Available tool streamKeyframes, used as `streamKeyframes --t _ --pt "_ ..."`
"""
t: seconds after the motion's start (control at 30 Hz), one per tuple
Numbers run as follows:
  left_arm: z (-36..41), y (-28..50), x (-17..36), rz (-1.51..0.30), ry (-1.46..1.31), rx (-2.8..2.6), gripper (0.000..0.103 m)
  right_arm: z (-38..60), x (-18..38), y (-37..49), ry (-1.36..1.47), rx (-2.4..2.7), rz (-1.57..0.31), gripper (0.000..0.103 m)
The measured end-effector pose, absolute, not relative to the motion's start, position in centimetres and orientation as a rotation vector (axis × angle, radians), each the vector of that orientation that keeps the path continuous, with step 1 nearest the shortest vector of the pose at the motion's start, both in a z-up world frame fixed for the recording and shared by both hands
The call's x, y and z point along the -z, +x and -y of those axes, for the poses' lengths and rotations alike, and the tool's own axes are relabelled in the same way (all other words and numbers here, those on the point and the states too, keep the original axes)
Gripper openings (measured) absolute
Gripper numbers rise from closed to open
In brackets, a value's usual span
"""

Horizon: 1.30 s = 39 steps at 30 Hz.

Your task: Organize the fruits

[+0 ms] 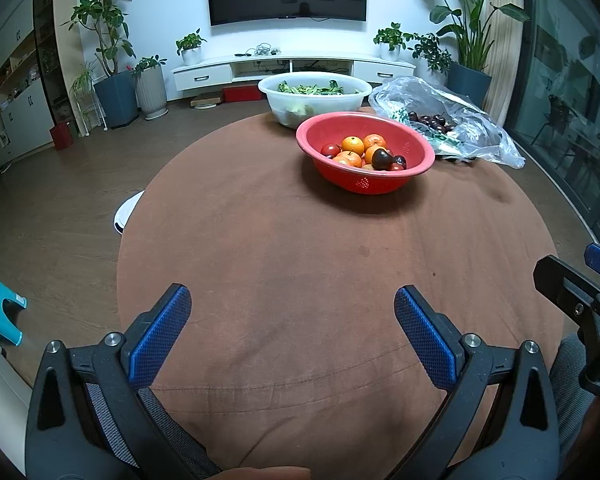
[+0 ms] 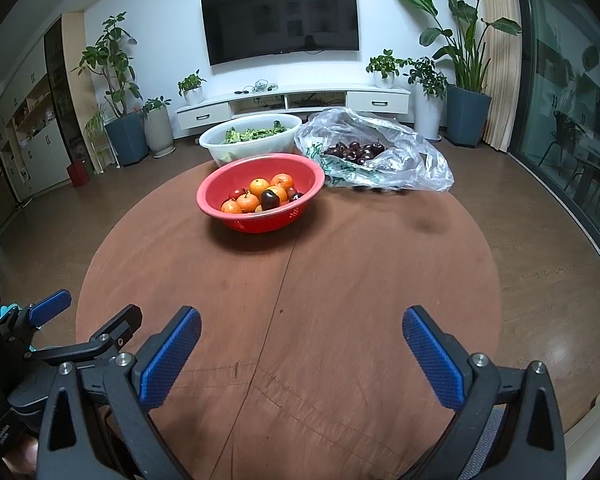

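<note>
Left wrist view: the left hand-held gripper [image 1: 293,304] is spread wide, its 2 blue pads well apart, holding nothing and hanging over the near edge of the round brown surface [image 1: 260,248]. Far across it sits the red basket [image 1: 366,152], piled with oranges [image 1: 353,145] and darker fruit, and just behind it stands a white basin [image 1: 315,98] of greens. To the right lies a clear plastic bag [image 1: 444,120] with cherries [image 1: 430,121] inside.

Right wrist view: the right hand-held gripper [image 2: 301,325] is equally wide open and empty above the surface. The left tool shows at the lower left edge; small white lettering on it is too blurred to read. The basket, basin and bag stay far ahead.
</note>
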<state>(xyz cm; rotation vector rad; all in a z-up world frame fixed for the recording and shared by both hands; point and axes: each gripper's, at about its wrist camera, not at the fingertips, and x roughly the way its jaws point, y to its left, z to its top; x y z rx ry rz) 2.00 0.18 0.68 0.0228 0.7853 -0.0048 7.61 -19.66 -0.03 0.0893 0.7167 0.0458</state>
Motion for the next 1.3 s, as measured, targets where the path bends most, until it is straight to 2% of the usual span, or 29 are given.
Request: streamKeyframes --t 1.3 --pt "-0.09 2.09 -0.38 -0.786 0.023 0.001 0.103 19.63 0.12 7.29 0.088 -0.047 -0.721 0.103"
